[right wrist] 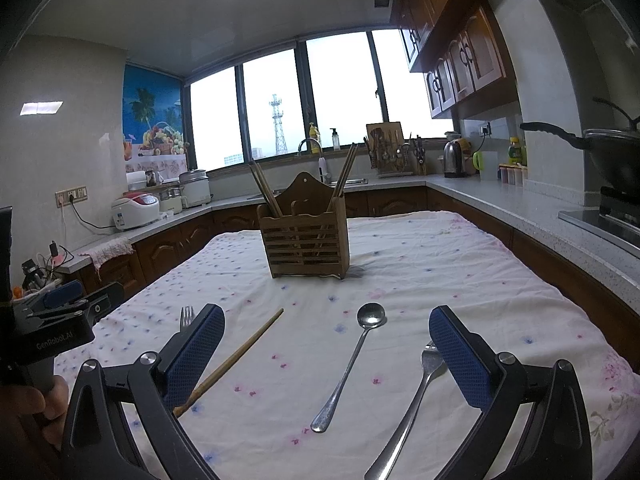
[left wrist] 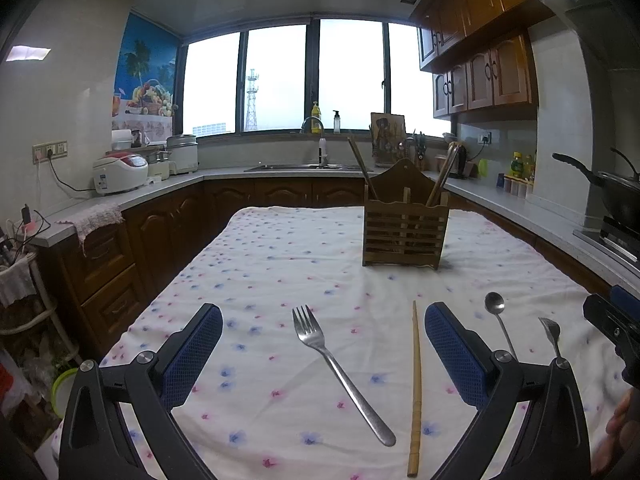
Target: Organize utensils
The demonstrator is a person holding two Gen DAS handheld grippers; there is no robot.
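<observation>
Left tongs [left wrist: 323, 354]: spread wide, holding nothing, hovering above the tabletop [left wrist: 280, 264] with its floral cloth.
- Between its pads: dinner fork [left wrist: 340, 372], tines toward 11 o'clock; single wooden chopstick [left wrist: 415, 392], running 12 to 6, just beside the right pad.
- At 2 o'clock, outside the right pad: long-handled spoon [left wrist: 498, 320], second fork [left wrist: 551, 334], both partly hidden by the tongs frame.

Right tongs [right wrist: 326, 354]: spread wide, holding nothing, over the same cloth.
- Between its pads: the spoon [right wrist: 352, 360], bowl at 12; the chopstick [right wrist: 236, 360], slanting toward 1 o'clock.
- Second fork [right wrist: 416, 396] lies partly under the right pad; first fork's tines show at the left pad.

Wooden slatted utensil holder [right wrist: 304, 240]: upright at 12 o'clock, well apart from the loose utensils, with chopsticks leaning out of the left and right compartments.
</observation>
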